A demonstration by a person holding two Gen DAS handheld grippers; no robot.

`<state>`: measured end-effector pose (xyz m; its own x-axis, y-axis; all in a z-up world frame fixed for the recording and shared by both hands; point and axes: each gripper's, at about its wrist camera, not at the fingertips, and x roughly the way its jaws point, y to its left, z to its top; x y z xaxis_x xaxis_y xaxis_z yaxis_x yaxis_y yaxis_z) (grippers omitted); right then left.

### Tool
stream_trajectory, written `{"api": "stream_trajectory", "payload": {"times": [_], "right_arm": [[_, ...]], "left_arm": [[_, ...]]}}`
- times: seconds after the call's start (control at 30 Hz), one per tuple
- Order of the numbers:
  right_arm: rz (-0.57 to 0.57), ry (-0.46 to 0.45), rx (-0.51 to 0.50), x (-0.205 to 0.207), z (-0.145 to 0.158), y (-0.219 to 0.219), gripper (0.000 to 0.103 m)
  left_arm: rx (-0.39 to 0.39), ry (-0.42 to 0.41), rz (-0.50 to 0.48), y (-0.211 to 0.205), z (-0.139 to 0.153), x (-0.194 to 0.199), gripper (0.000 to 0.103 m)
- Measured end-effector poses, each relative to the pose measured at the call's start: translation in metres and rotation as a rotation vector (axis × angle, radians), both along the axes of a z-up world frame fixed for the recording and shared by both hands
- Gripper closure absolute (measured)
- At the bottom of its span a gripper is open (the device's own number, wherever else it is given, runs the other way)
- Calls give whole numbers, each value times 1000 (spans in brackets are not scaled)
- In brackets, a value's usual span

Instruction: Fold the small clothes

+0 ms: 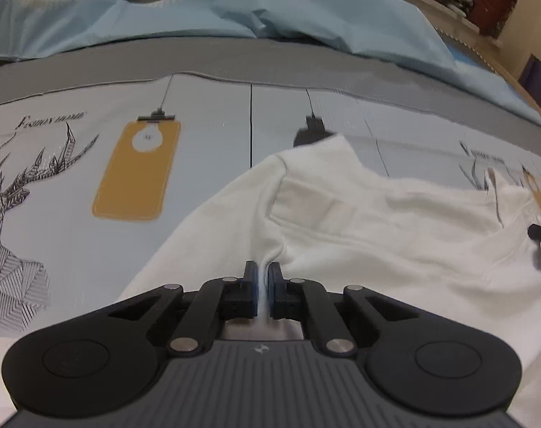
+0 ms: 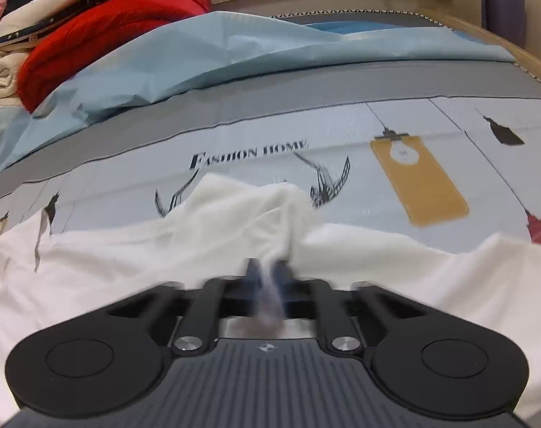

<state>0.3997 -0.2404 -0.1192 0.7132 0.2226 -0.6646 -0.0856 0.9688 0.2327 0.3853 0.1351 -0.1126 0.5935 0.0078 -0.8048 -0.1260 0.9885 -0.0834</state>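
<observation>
The left gripper [image 1: 263,278] was clamped on a fold of the white garment [image 1: 377,221], which spread ahead and to the right over the printed bedspread [image 1: 56,249]. The right gripper [image 2: 268,271], blurred, was likewise closed on a bunched ridge of the garment rising just beyond its tips. Farther off lay a light-blue sheet [image 2: 199,57] and a red bundle [image 2: 102,28].

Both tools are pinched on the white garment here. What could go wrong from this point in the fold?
1. The left tool grips only a thin ridge of the white garment; a firm pull could slip it free.
2. The right tool holds a bunched-up peak of cloth, and its view is blurred, so the fold may well land creased or skewed.
3. Dragging the garment could ruck the printed bedcover beneath.
</observation>
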Motion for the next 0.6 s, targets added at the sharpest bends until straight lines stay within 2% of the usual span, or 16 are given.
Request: {"api": "stream_trajectory", "payload": {"times": [0.07, 0.17, 0.2, 0.23, 0.27, 0.3, 0.37, 0.47, 0.53, 0.57, 0.6], "right_arm": [[-15, -73, 4, 4, 12, 1, 100], [-30, -239, -19, 11, 36, 9, 103], [-70, -295, -42, 17, 43, 10, 103], [-113, -309, -48, 21, 47, 7, 102], [-143, -272, -31, 28, 49, 2, 99], [-151, -193, 19, 34, 48, -6, 93], [-163, -143, 98, 26, 46, -22, 93], [-86, -127, 19, -6, 43, -27, 93], [-33, -75, 13, -29, 35, -33, 93], [-3, -8, 7, -37, 29, -36, 91], [36, 109, 1, -41, 17, -39, 85]], "left_arm": [[35, -72, -2, 1, 11, 2, 98], [46, -176, 39, 7, 30, 5, 103], [65, -218, 61, 9, 36, 5, 102], [87, -253, 87, 11, 42, 3, 101], [89, -264, 114, 15, 47, 2, 97], [48, -251, 122, 22, 50, 1, 92], [-49, -205, 96, 29, 51, -1, 87], [-108, -126, 20, 29, 45, -8, 87], [-153, -61, -32, 27, 34, -12, 85], [-142, -16, -47, 25, 26, -13, 82], [-101, 51, -48, 23, 14, -12, 82]]}}
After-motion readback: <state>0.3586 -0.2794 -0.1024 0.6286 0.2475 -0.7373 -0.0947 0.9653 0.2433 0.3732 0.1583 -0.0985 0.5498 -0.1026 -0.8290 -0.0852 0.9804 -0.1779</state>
